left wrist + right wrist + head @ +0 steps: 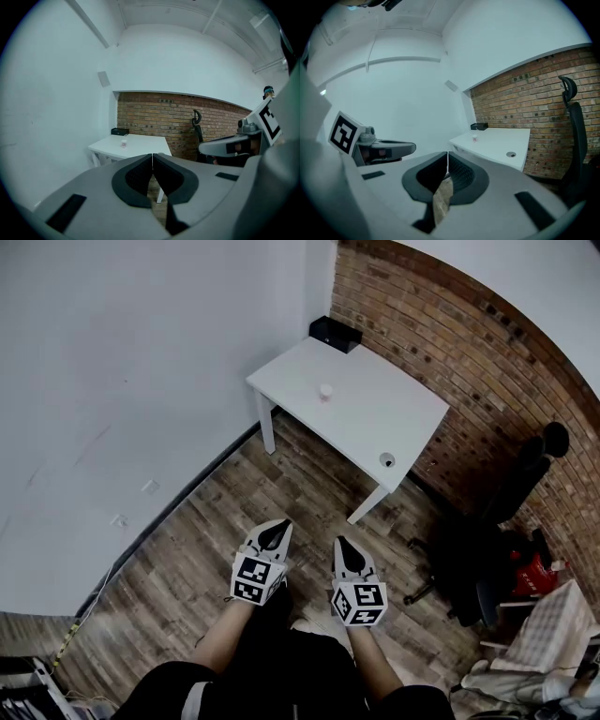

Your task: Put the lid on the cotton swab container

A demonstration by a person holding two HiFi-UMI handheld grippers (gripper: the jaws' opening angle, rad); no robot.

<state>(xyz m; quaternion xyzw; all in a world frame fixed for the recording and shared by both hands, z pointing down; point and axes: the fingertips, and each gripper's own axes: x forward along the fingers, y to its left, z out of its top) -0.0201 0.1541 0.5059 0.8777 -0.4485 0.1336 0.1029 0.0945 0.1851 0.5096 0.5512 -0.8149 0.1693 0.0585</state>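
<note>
A small white cotton swab container (325, 391) stands on the white table (375, 418), far ahead of me; it also shows tiny in the left gripper view (124, 143) and the right gripper view (475, 138). A small round grey disc (386, 460) lies near the table's front right corner; whether it is the lid or a hole I cannot tell. My left gripper (281, 524) and right gripper (339, 542) hang side by side over the wooden floor, well short of the table. Both are shut with nothing between their jaws (152, 154) (447, 153).
A black box (335, 333) sits at the table's back corner against the brick wall (450, 343). A black office chair (487, 549) stands to the right of the table, with a red object (532, 573) and clutter behind it. A white wall runs along the left.
</note>
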